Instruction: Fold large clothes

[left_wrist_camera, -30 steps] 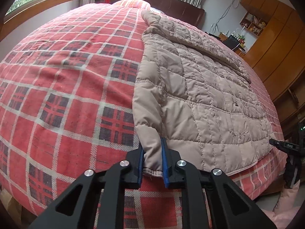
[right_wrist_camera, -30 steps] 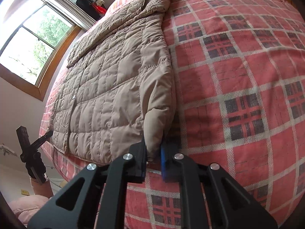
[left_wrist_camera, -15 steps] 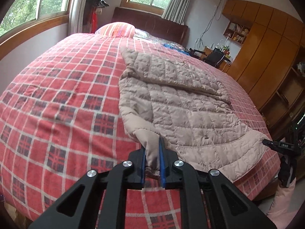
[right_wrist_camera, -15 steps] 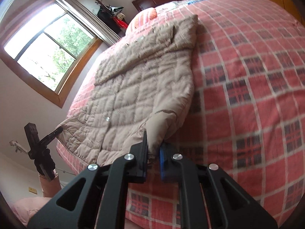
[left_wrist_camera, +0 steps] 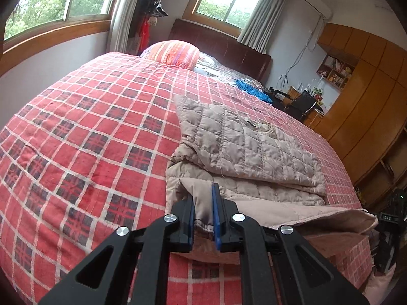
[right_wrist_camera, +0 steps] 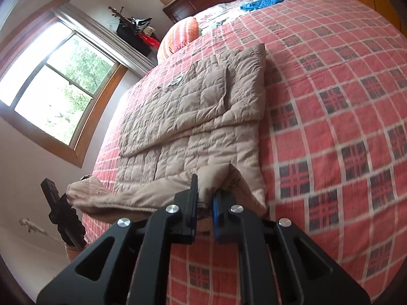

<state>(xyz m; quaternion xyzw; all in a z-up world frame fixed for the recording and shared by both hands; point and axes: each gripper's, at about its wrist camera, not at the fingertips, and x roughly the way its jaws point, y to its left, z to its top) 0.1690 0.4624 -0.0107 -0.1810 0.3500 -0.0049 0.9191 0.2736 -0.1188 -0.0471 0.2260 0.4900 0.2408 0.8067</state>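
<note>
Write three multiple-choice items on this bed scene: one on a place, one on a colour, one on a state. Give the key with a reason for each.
1. Where does the striped pillow lie?
A. by the headboard
B. on the jacket
C. on the floor

2. What colour is the jacket?
A. blue
B. beige
C. black

3. What is the left gripper doing?
A. hanging open above the bed
B. shut on the pillow
C. shut on the jacket's hem

Key: 1 A, the pillow sits at the bed's far end, before the dark headboard. 2 B, the quilted fabric is beige on the red plaid bedspread. 3 C, fabric is pinched between its fingers; the right gripper clamps the hem likewise.
</note>
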